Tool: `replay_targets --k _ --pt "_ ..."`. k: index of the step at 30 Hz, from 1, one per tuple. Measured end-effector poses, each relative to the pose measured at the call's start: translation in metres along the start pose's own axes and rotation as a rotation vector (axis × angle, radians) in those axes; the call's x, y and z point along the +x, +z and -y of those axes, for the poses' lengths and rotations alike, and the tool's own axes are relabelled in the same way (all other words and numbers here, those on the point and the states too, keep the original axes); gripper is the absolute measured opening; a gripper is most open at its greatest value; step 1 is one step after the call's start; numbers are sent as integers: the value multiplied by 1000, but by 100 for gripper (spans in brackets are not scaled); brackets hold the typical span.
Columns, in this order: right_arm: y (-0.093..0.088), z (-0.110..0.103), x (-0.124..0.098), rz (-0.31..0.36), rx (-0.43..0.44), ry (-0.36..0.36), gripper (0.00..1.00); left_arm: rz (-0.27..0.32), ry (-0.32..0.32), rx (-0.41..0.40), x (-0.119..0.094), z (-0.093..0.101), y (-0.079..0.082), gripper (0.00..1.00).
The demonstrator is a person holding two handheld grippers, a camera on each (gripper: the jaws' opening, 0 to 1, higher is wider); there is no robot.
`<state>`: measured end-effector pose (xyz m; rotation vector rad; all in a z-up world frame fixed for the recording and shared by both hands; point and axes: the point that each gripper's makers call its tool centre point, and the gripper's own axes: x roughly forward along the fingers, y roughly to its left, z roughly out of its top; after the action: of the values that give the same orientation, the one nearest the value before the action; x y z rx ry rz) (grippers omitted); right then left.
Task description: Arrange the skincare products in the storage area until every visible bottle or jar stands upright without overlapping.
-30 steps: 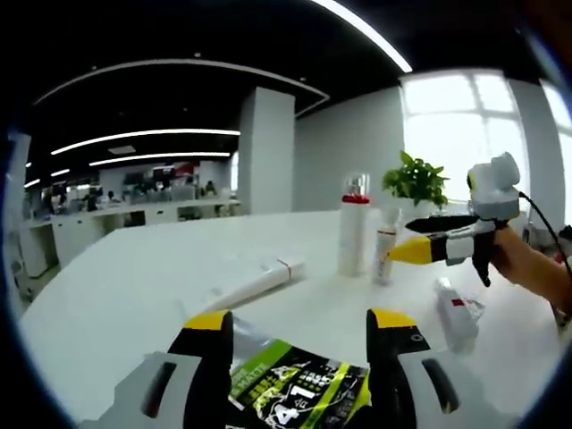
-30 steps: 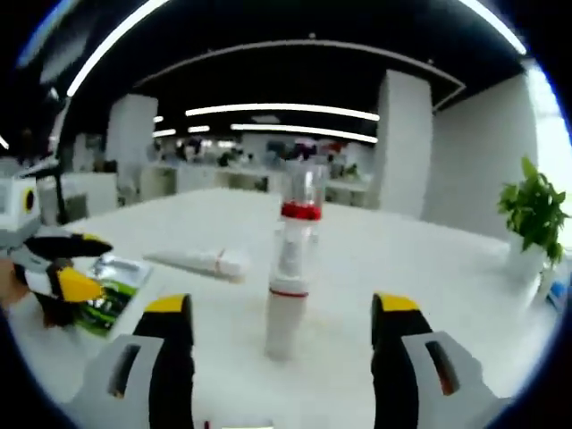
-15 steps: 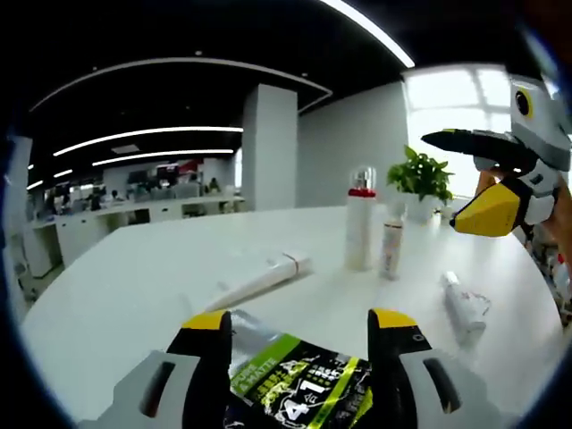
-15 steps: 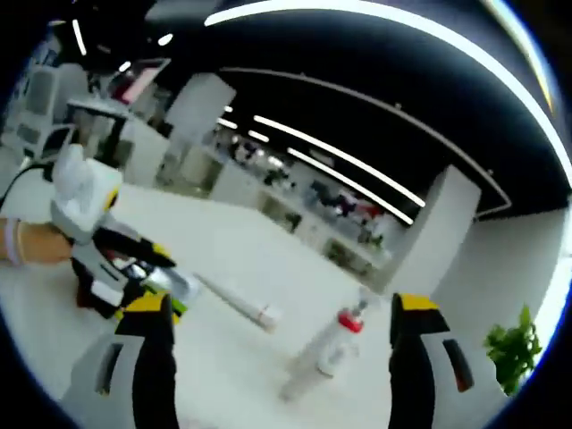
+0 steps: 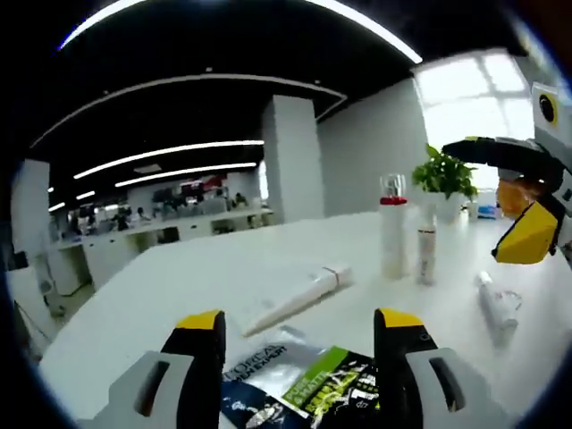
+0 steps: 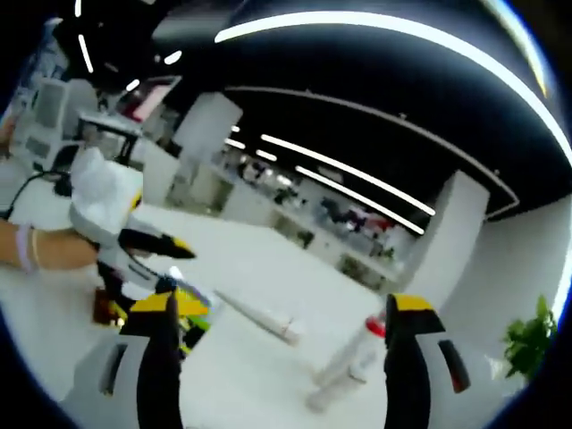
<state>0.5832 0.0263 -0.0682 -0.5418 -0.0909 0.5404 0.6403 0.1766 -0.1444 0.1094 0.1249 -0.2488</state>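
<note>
left claw [image 5: 299, 335] gapes over the sachet [image 5: 304, 393] at the frame's bottom; right claw [image 6: 279, 317] is apart too. better go for the tube [image 5: 299, 293] lying mid-frame, gripping near its cap.

Two low views across table [image 5: 179, 286]

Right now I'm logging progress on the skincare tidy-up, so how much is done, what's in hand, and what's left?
Done: the red-collared bottle and the slimmer bottle beside it stand upright on the table. In hand: nothing; the left claw is open above the green sachet, and the right claw is open and raised. Left: the long white tube and the small tube lie flat.
</note>
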Motion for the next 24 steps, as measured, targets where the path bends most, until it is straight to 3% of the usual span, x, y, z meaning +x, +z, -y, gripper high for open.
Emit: replay_targets --k 2,5,13,16,21,24 --pt "-10 10 -11 -5 3 -22 93 19 49 94 5 -8 6 70" --pt "-22 24 -21 -4 28 -42 92 -83 59 201 23 -13 -5 64" --pt "-44 40 -26 -21 73 -65 91 -275 64 366 66 -25 -30 76" --pt "-52 40 -24 -24 90 -59 91 -315 74 398 74 -29 -35 76" --pt "-62 38 -18 -51 123 -32 92 -351 74 343 84 -36 -37 74" --pt "-61 38 -19 -47 129 -30 92 -367 86 387 85 -39 -36 70"
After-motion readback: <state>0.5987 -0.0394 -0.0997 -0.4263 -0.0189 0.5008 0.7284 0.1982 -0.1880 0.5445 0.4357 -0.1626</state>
